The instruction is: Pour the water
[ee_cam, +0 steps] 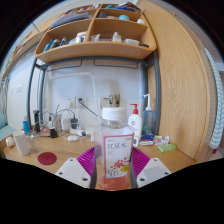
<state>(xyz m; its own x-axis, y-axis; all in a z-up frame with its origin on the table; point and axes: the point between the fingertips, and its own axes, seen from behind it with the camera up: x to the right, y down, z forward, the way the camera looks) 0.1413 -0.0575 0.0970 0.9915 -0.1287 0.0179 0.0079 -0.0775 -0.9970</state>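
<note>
Gripper view: gripper clamps clear, square-shouldered plastic bottle

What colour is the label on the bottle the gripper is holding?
Red, with white writing, on the clear bottle clamped in the gripper. The gripper view shows it best.

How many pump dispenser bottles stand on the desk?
1: the white pump bottle stands by the wall, beyond the drink bottle gripped in the jaws. Clutter further along the desk may hide others.
</note>
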